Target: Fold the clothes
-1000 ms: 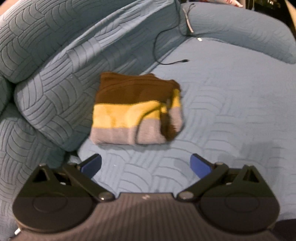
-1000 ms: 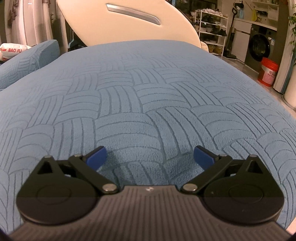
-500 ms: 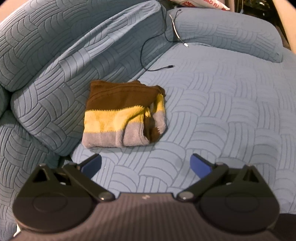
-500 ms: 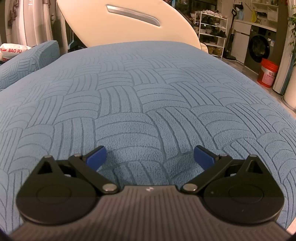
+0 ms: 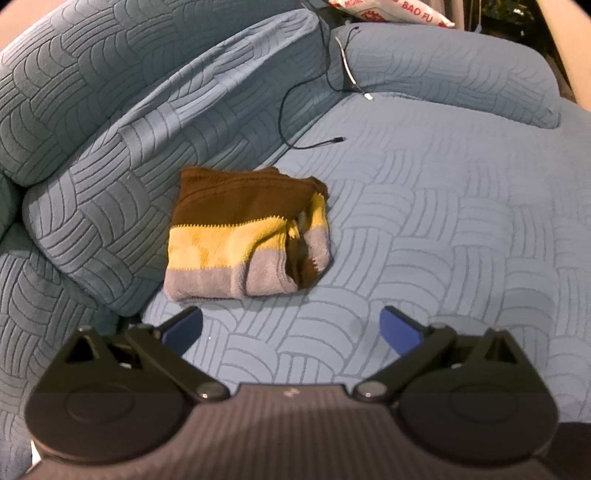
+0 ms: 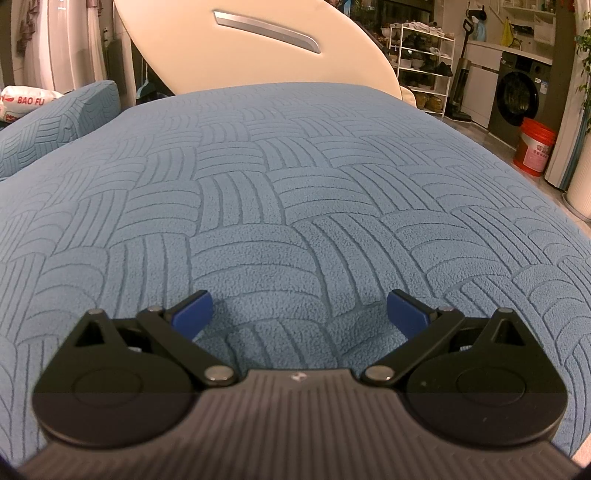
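A folded knitted sweater in brown, yellow and grey bands (image 5: 247, 232) lies on the light-blue fleece-covered sofa seat with an embossed basket-weave pattern (image 5: 424, 229), its left edge touching the matching blue back cushion (image 5: 110, 177). The grey band faces the camera, the brown band lies farthest from it, and a loose fold with a brown strip bunches at the sweater's right side.

Just in front of the sweater hovers the left gripper (image 5: 291, 325), its blue-padded fingers spread wide with nothing between them, apart from the knit. Behind the sweater a thin black cable (image 5: 295, 107) trails down from the gap between the cushions onto the seat, its plug end lying well beyond the sweater, and a white cable end (image 5: 354, 83) lies farther back. A white printed bag (image 5: 391, 11) sits behind the far cushion.

In the right wrist view the sweater is out of sight. The right gripper (image 6: 299, 312) is also released, fingers wide, low over bare seat fabric. Beyond the seat stand a cream curved panel (image 6: 266, 48), a washing machine (image 6: 521, 99) and an orange bucket (image 6: 535, 146).
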`<action>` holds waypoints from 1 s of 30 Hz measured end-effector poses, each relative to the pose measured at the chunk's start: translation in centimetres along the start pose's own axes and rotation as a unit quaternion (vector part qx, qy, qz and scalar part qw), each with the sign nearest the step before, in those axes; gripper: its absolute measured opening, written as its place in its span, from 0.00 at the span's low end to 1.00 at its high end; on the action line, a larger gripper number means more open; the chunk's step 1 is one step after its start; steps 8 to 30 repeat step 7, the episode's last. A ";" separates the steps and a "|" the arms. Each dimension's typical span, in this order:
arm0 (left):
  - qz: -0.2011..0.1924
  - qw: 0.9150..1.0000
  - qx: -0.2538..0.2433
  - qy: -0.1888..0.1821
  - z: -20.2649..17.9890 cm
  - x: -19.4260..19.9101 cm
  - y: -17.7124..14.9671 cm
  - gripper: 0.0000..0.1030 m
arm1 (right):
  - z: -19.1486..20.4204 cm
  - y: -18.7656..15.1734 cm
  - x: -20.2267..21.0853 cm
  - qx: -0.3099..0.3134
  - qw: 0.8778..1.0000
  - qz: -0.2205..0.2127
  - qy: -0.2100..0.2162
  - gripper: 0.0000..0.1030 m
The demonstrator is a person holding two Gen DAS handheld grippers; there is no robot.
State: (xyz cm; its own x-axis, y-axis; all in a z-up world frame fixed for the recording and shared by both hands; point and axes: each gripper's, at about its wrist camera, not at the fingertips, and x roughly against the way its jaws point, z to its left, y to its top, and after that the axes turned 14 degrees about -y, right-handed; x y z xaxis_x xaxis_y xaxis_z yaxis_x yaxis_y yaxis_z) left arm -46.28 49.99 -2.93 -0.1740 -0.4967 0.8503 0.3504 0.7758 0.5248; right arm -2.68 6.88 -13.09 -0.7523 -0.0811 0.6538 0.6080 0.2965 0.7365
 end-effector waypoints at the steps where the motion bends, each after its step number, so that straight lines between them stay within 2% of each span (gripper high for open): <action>1: -0.005 1.000 0.002 -0.005 0.0 0.1 -0.2 1.00 | 0.0 0.0 0.0 0.000 1.000 0.000 0.000 1.00; 4: -0.012 1.000 -0.001 0.016 0.0 0.0 -0.7 1.00 | 0.1 0.1 0.1 0.000 1.000 0.000 0.000 1.00; 7: 0.000 1.000 0.005 0.011 0.2 -0.4 -0.8 1.00 | 0.2 0.1 0.2 0.000 1.000 0.000 0.000 1.00; 30: 0.000 1.000 0.005 0.011 0.2 -0.4 -0.8 1.00 | 0.2 0.1 0.2 0.000 1.000 0.000 0.000 1.00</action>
